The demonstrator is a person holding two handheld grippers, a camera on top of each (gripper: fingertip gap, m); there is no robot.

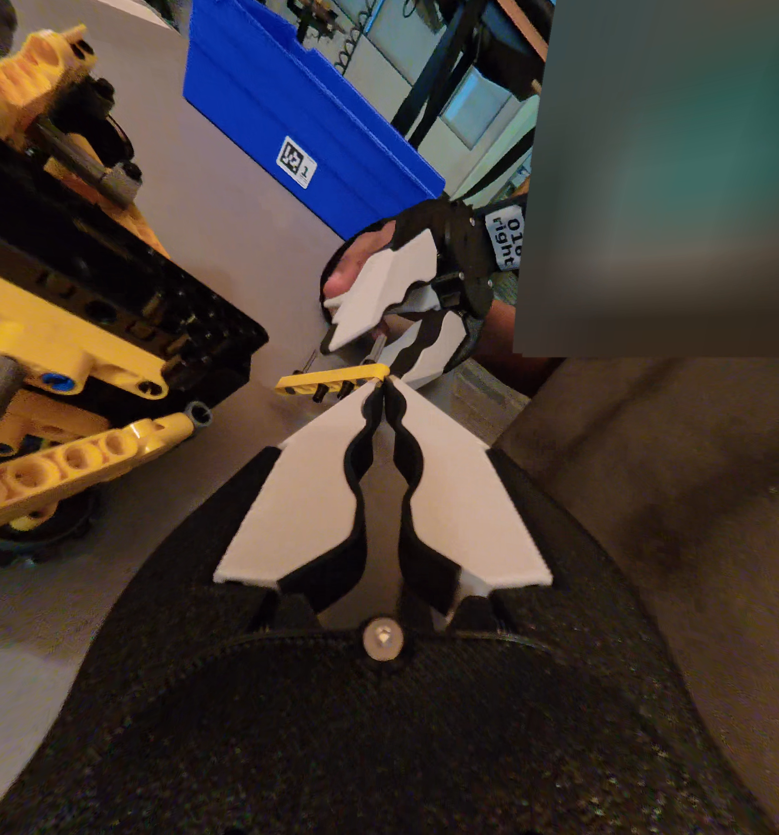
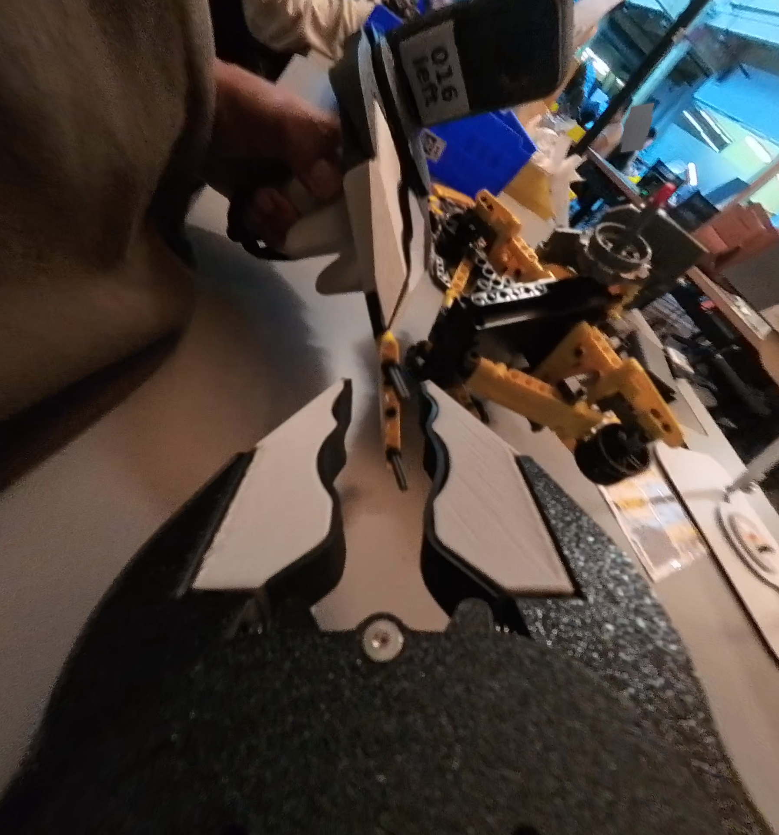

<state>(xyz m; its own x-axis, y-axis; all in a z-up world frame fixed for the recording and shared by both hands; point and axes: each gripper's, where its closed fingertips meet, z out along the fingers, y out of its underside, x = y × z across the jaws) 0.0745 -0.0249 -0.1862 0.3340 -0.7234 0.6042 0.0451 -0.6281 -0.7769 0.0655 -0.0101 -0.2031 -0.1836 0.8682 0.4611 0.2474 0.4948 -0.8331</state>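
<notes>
My left gripper [image 1: 384, 384] is shut on one end of a short yellow beam [image 1: 333, 379] with black pins, held above the white table [image 1: 225, 217]. My right gripper [image 2: 385, 388] is open, its fingers on either side of the same beam [image 2: 389, 406] without pinching it. A thin dark axle [image 2: 398, 470] sticks out of the beam between them. In the left wrist view the right gripper [image 1: 369, 363] faces mine with that axle [image 1: 377, 348] in its gap. In the right wrist view the left gripper [image 2: 389, 332] comes down from above onto the beam's far end.
A yellow and black brick-built vehicle [image 1: 107, 316] stands close on the left, and also shows in the right wrist view [image 2: 559, 361]. A blue bin [image 1: 297, 117] stands behind. A booklet [image 2: 649, 528] and a cardboard sheet [image 2: 762, 565] lie to the right. A person's hand [image 2: 279, 149] holds the left gripper. Both grippers' tips are close together, under 4 cm apart.
</notes>
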